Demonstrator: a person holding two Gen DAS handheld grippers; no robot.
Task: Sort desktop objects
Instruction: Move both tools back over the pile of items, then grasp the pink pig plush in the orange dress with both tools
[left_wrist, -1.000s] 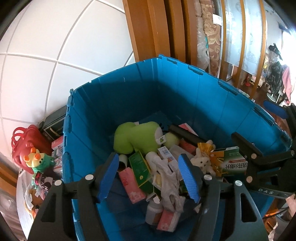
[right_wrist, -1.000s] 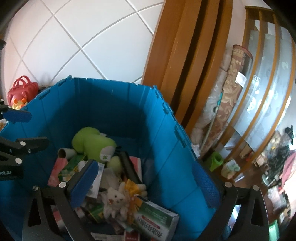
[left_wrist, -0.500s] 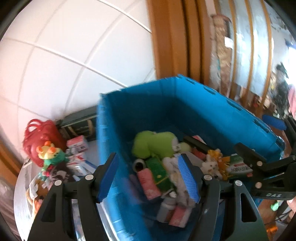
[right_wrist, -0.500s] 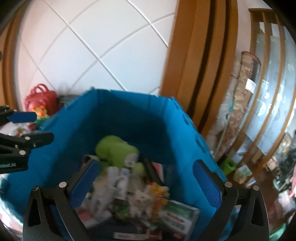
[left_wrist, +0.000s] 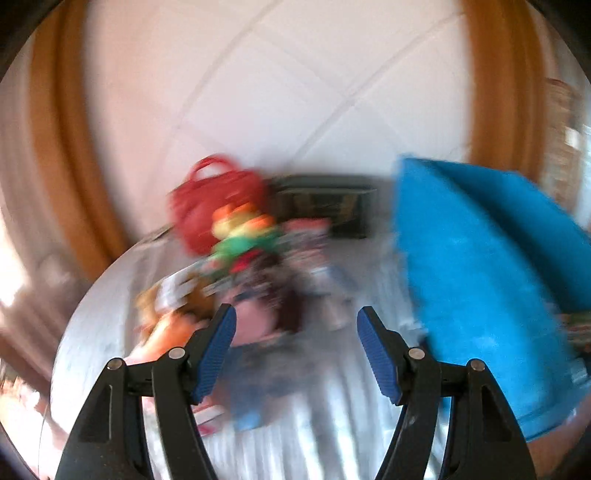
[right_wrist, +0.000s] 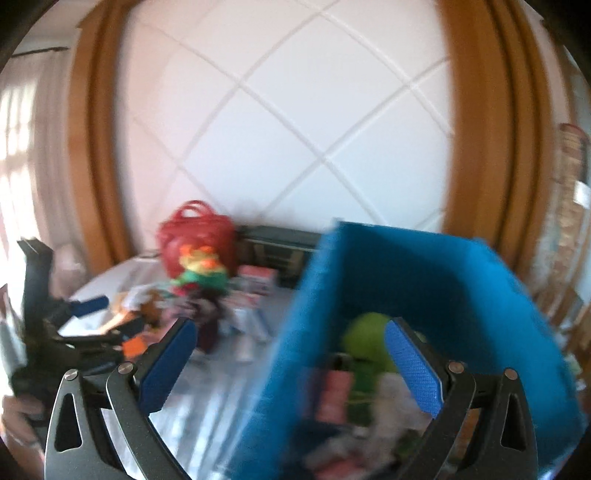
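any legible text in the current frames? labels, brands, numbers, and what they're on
None readable: both views are motion-blurred.
Boxes on the table: print present, too blurred to read.
Black case by the wall: pale markings, unreadable.
Items in the blue bin: labels smeared, unreadable.

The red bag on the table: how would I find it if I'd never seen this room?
Find the big blue bin on the table. Left of it lies a jumble of small items against the white wall. The red bag stands at the back, behind a green and orange toy, the only thing with looped handles.
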